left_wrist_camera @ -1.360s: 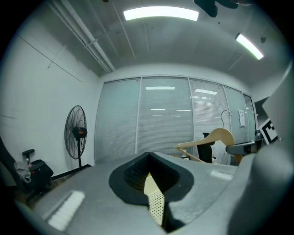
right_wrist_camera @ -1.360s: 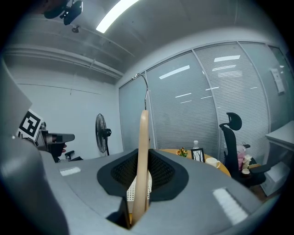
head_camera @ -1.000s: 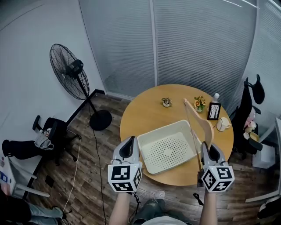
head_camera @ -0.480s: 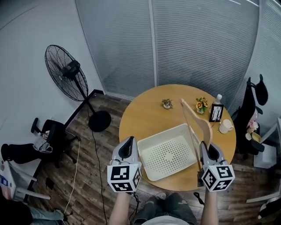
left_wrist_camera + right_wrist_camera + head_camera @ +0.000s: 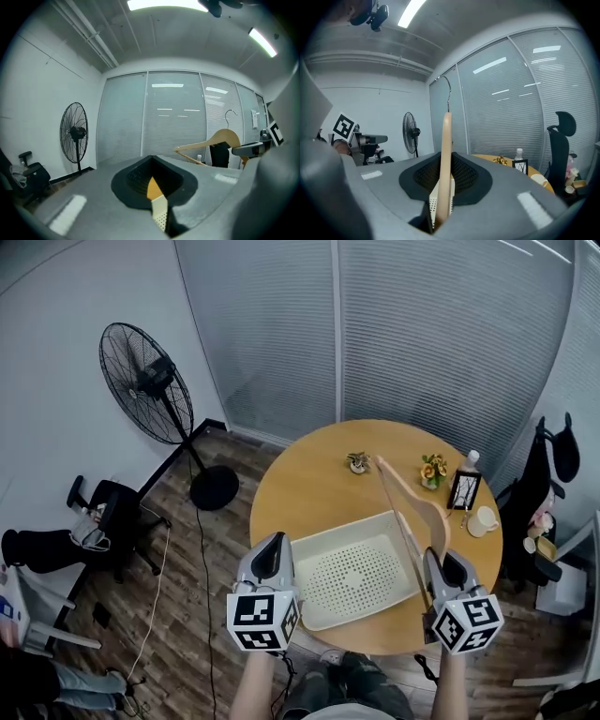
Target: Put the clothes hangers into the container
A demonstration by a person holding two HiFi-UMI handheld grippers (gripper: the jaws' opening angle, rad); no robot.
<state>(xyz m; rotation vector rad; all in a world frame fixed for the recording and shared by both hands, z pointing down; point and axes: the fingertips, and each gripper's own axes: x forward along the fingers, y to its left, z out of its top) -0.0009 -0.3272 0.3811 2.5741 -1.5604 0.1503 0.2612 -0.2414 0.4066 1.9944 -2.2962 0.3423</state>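
My right gripper [image 5: 440,564] is shut on a wooden clothes hanger [image 5: 419,500] and holds it upright above the right rim of the cream perforated container [image 5: 310,550]. In the right gripper view the hanger [image 5: 446,154] stands edge-on between the jaws of the right gripper [image 5: 440,199], its metal hook on top. At the container's near left corner, my left gripper [image 5: 272,556] is shut with nothing in it. The left gripper view shows the left gripper [image 5: 157,199] with the hanger [image 5: 218,140] off to the right.
The container lies on a round wooden table [image 5: 309,484]. Two small plants [image 5: 357,461], a bottle [image 5: 470,459], a photo frame [image 5: 463,489] and a mug [image 5: 482,519] stand at the table's far right. A standing fan [image 5: 150,385] is at the left, office chairs [image 5: 553,442] at the right.
The hanger's far end has swung slightly left, further over the container. Both grippers stay at the table's near edge, and the right one keeps its hold.
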